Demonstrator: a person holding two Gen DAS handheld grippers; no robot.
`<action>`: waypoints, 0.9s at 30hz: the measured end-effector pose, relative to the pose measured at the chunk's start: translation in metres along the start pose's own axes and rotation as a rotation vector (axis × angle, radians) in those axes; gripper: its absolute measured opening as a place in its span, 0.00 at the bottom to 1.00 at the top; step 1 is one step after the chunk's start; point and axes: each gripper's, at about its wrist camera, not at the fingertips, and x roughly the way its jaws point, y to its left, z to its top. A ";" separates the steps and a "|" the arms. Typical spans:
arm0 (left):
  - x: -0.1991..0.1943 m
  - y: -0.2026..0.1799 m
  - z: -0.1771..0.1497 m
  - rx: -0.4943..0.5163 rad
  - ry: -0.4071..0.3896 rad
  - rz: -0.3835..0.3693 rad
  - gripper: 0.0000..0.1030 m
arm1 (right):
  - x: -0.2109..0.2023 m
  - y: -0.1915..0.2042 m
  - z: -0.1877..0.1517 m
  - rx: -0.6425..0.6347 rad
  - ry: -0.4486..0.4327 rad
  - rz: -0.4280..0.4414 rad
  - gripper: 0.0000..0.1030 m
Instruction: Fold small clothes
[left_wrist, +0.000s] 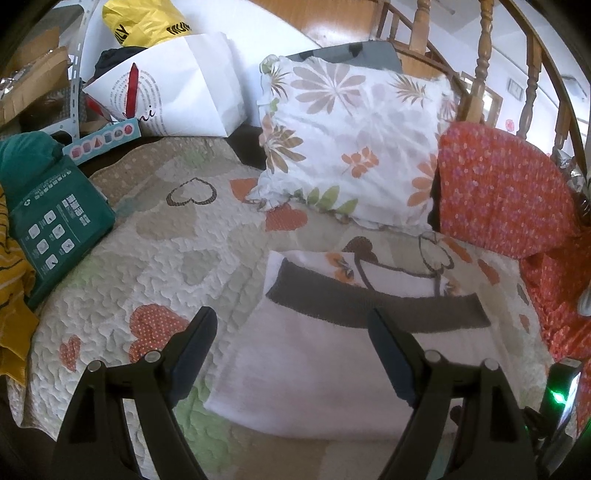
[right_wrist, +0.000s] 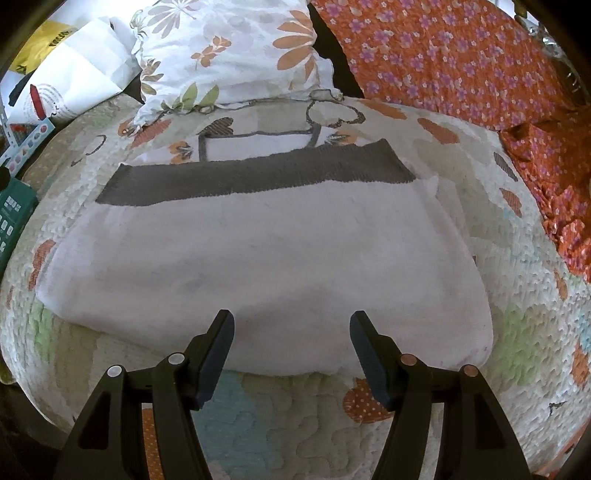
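Observation:
A small white garment (right_wrist: 266, 258) with a dark grey-brown band (right_wrist: 258, 177) along its far edge lies flat on the quilted bedspread (right_wrist: 240, 413). In the left wrist view the same white garment (left_wrist: 314, 362) sits between and beyond my fingers, its band (left_wrist: 369, 299) running across. My left gripper (left_wrist: 291, 321) stands open above the garment's left part, nothing pinched. My right gripper (right_wrist: 291, 325) is open too, hovering over the garment's near edge, jaws apart and empty.
A floral pillow (left_wrist: 351, 136) lies behind the garment, an orange flowered cloth (left_wrist: 509, 192) to its right. At the left are a green package (left_wrist: 59, 225), a yellow cloth (left_wrist: 11, 295) and a white paper bag (left_wrist: 177, 85). Wooden bed rails (left_wrist: 484, 55) stand behind.

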 end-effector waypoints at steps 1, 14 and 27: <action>0.001 0.000 0.000 0.000 0.004 0.000 0.80 | 0.001 -0.001 -0.001 0.002 0.002 0.000 0.68; 0.010 -0.016 -0.001 0.005 0.037 -0.033 0.80 | 0.005 -0.010 -0.005 0.016 0.009 -0.011 0.68; 0.023 -0.036 -0.005 0.030 0.071 -0.051 0.80 | 0.008 -0.036 -0.008 0.062 0.008 -0.034 0.69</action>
